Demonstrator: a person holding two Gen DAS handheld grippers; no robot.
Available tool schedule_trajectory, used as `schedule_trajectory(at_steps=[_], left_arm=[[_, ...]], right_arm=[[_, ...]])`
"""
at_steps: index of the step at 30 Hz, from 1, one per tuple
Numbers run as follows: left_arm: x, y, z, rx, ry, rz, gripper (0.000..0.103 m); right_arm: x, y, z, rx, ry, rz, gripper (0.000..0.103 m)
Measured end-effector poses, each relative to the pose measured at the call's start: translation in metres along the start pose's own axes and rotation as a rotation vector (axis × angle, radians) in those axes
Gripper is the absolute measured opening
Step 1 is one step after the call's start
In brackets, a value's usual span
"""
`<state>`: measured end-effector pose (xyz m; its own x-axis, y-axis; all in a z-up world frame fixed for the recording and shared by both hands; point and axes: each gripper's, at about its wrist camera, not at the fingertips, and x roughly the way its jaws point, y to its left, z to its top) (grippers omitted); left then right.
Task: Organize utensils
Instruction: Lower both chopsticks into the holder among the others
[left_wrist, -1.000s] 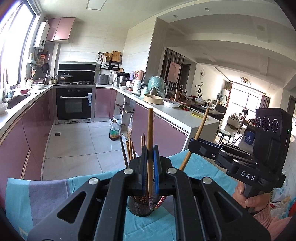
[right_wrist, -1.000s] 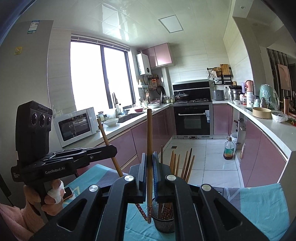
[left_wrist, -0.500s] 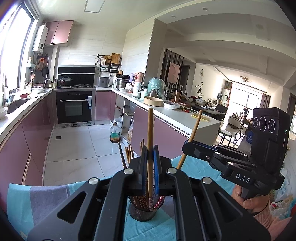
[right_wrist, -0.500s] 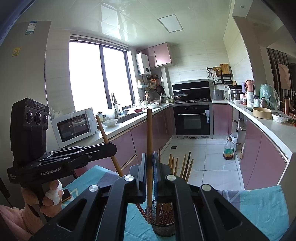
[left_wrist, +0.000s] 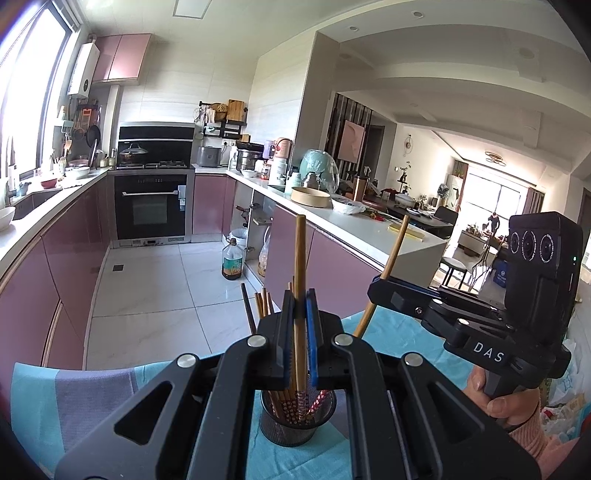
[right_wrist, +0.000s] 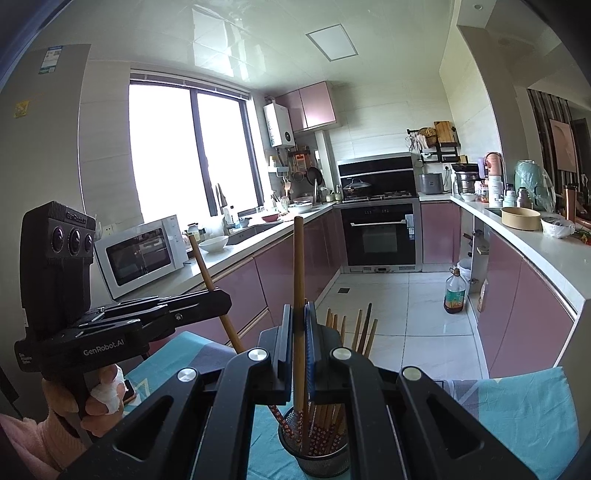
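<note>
A black mesh cup (left_wrist: 297, 424) holding several chopsticks stands on a teal and grey cloth (left_wrist: 74, 398). My left gripper (left_wrist: 300, 332) is shut on an upright wooden chopstick (left_wrist: 300, 258) whose patterned lower end dips into the cup. To the right, the right gripper (left_wrist: 373, 291) clamps a slanted chopstick (left_wrist: 395, 251). In the right wrist view, my right gripper (right_wrist: 299, 332) is shut on its chopstick (right_wrist: 298, 266), the tip inside the cup (right_wrist: 317, 454). The left gripper (right_wrist: 221, 299) is at the left, with its chopstick (right_wrist: 207, 266) slanting down toward the cup.
The cloth-covered table ends just past the cup, with white floor tiles beyond. An oil bottle (left_wrist: 232, 264) stands on the floor by the pink cabinets. A microwave (right_wrist: 140, 254) sits on the left counter. A hand (left_wrist: 506, 402) grips each gripper's handle.
The right gripper's chopstick tip was left of the cup and now sits inside it. Both grippers stay shut on their chopsticks and have shifted only slightly.
</note>
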<state>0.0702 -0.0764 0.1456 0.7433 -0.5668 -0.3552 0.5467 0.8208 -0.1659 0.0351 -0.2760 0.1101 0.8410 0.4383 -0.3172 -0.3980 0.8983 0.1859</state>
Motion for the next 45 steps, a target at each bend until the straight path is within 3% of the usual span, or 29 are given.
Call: schedule_trajectory(at_steps=[45], left_arm=[[0.013, 0.016, 0.013, -0.037, 0.118, 0.003, 0.007]], right_arm=[[0.041, -0.017, -0.018, 0.047, 0.122, -0.038, 0.005]])
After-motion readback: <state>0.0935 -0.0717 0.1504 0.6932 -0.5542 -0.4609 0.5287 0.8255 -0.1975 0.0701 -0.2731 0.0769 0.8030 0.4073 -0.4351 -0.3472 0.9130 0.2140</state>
